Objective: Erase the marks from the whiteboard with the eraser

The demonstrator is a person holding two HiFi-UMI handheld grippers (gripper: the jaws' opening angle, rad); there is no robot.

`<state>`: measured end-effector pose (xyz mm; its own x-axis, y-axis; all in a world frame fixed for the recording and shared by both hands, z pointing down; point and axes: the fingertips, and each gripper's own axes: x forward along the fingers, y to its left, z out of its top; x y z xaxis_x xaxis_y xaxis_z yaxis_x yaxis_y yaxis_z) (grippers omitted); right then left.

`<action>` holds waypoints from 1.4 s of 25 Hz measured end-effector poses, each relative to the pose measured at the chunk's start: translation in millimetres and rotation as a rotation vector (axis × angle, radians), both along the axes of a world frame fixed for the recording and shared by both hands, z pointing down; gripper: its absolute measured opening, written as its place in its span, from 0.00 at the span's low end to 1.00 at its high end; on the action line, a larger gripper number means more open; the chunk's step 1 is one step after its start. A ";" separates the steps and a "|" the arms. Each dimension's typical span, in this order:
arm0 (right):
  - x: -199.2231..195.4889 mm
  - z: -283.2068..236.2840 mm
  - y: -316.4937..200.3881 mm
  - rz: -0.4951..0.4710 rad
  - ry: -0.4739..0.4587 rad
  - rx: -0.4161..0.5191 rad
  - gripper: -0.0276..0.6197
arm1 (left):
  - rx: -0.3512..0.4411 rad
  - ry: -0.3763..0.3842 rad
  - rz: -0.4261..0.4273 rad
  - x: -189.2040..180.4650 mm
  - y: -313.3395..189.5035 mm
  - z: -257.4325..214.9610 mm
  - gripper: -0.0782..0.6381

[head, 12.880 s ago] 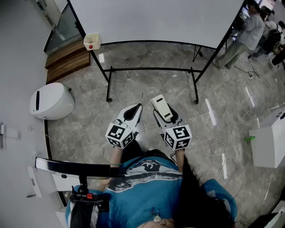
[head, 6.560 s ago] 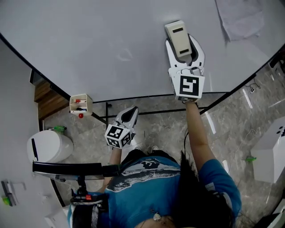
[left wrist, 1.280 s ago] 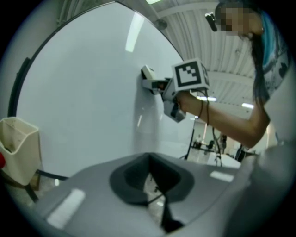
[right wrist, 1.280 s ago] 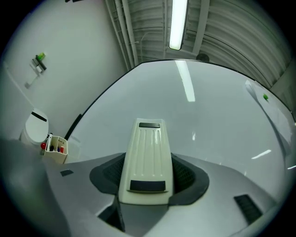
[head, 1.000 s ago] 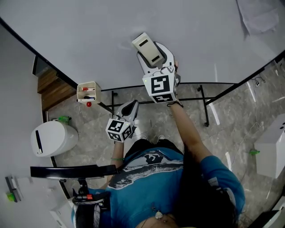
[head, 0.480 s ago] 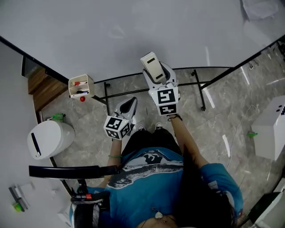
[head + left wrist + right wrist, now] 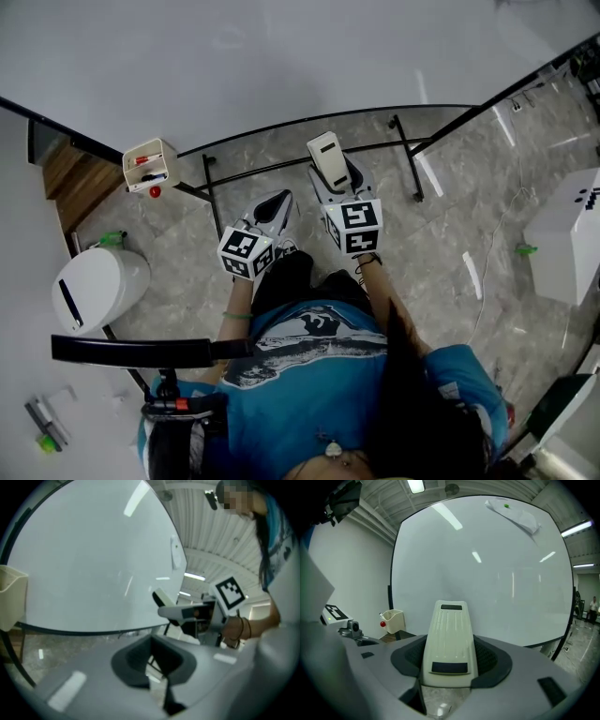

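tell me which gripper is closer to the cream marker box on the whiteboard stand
Left. The left gripper sits right of the marker box; the right gripper, holding the eraser, is farther right again.

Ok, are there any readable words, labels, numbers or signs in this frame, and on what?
No text can be read.
The left marker cube and right marker cube: black-and-white square codes only.
The eraser: two dark patches, no legible print.
The whiteboard: no writing visible.
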<state>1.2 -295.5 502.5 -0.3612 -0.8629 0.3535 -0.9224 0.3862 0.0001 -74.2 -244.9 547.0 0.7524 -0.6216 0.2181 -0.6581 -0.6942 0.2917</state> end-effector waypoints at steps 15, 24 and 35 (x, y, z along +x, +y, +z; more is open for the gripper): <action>69.4 24.0 182.6 -0.048 -0.033 -0.073 0.45 | 0.054 -0.014 0.017 86.0 127.7 -17.2 0.11; 100.4 49.6 308.5 -0.093 -0.067 -0.123 0.45 | 0.014 -0.063 -0.038 106.6 262.7 3.0 0.11; 104.2 48.6 381.7 -0.118 -0.098 -0.127 0.45 | 0.037 -0.115 -0.034 113.8 335.7 -10.1 0.11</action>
